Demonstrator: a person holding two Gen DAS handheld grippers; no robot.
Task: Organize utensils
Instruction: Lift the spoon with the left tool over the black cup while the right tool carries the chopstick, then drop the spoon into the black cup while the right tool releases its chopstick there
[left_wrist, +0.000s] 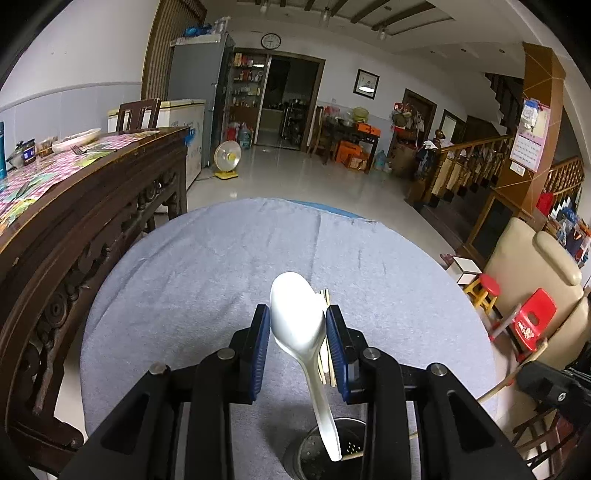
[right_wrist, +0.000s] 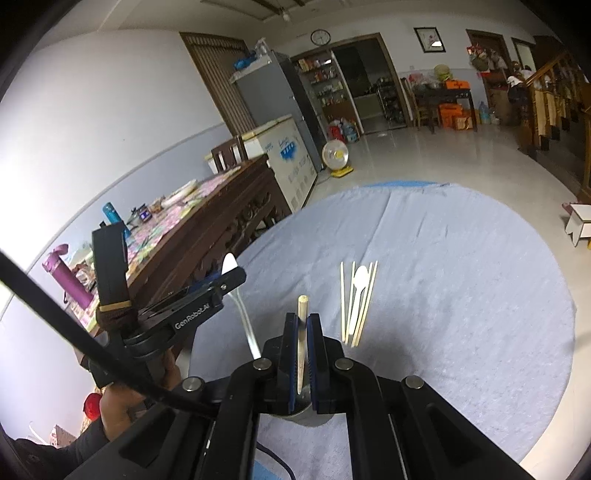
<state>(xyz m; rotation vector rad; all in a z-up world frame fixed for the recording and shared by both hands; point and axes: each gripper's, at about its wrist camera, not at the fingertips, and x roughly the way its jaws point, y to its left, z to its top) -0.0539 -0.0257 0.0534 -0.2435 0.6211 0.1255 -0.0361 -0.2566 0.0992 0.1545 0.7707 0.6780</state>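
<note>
My round table (right_wrist: 461, 280) is covered with a pale blue-grey cloth, and it stands on a glossy tiled floor in a big room. A dark carved sideboard (left_wrist: 92, 221) with a pink checked cover runs along my left. Past it are a white chest freezer (right_wrist: 291, 155), a grey fridge (left_wrist: 199, 99) and a small yellow fan (left_wrist: 227, 158). A wall clock (left_wrist: 270, 40) hangs above a doorway, and a wooden stair rail (left_wrist: 476, 162) is on the right.

The only writing I can read is "GenRobot.AI", printed on the side of the left tool (right_wrist: 231, 275).

That left tool is partly open and its blue pads clamp the bowl of a white spoon (left_wrist: 297, 317); the handle hangs down toward a metal holder with holes (left_wrist: 325, 450) at the near edge. The right tool (right_wrist: 303, 354) is closed tight on a single chopstick (right_wrist: 302, 332) held upright. On the cloth beyond lie more chopsticks (right_wrist: 364, 306) with a second white spoon (right_wrist: 357, 295) among them.
</note>
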